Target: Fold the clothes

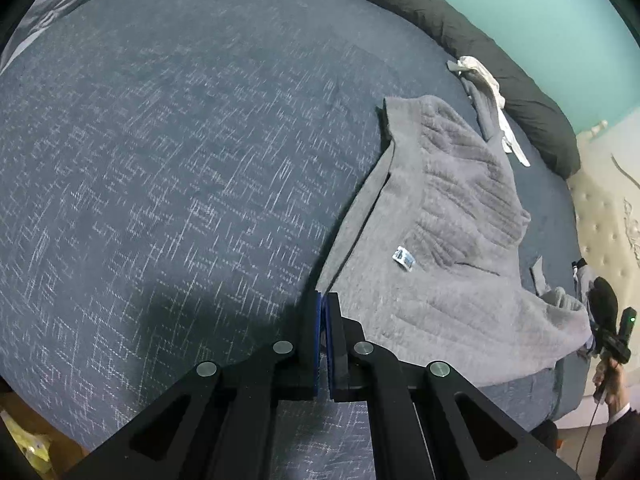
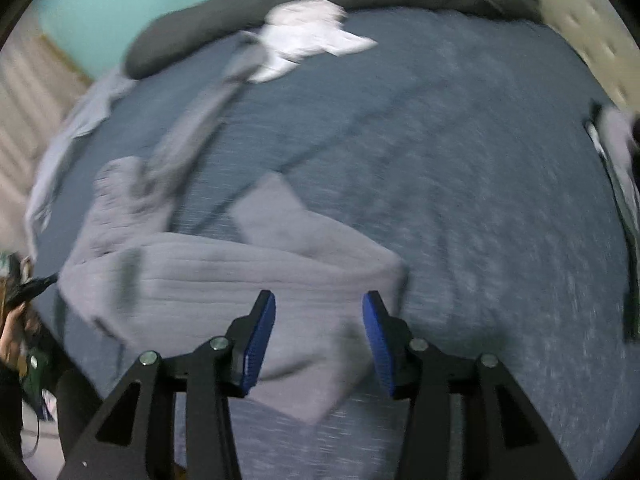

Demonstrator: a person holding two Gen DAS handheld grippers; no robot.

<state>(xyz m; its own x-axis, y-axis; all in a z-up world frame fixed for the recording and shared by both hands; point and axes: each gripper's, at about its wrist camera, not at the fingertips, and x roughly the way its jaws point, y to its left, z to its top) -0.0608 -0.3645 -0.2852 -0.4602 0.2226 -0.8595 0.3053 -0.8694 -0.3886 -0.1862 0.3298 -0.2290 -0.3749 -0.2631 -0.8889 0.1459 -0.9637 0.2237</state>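
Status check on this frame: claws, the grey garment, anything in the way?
Left claw shut at the grey garment's edge, grip unclear. Right claw open above it, nothing pinched. White cloth lies far off, no obstruction.

The left gripper point(image 1: 323, 300) is seen pointing steeply down, and its two blue pads point(image 1: 319, 320) are pressed flat together. Whether a bit of cloth is pinched between them cannot be told. The right gripper point(image 2: 319, 312) is also pointed steeply down, and its blue pads point(image 2: 262, 336) are held well apart with nothing squeezed between them. The right wrist picture is blurred. In the left wrist picture, a hand point(image 1: 610, 380) in a dark sleeve is seen at the right edge, wrapped around a black handle.
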